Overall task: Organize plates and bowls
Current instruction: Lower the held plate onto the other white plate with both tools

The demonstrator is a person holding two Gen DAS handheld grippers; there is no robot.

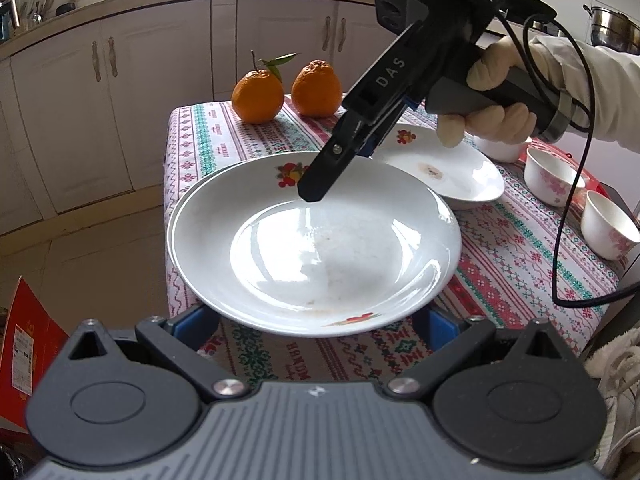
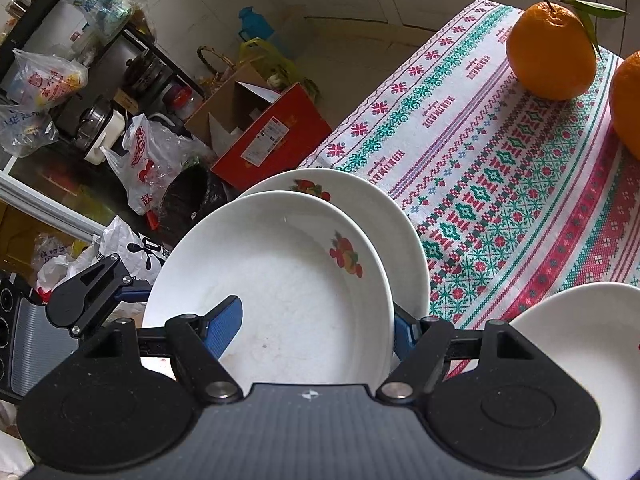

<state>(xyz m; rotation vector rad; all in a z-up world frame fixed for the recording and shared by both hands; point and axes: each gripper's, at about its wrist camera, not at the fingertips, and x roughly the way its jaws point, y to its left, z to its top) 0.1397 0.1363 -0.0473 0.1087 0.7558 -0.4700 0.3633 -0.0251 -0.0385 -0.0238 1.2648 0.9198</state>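
A white plate with fruit prints hangs tilted just above a second, similar plate on the patterned tablecloth. My right gripper is shut on the upper plate's rim, one blue pad inside the plate and the other behind its edge. My left gripper stands open at the opposite rim, its fingers wide apart and their tips hidden under the plate. A third plate, stained, lies to the right. Three white flowered bowls stand beyond it.
Two oranges sit at the table's far end. The table's left edge drops to the floor, where a red box, plastic bags and a rack crowd the space. A gloved hand and a cable reach over the bowls.
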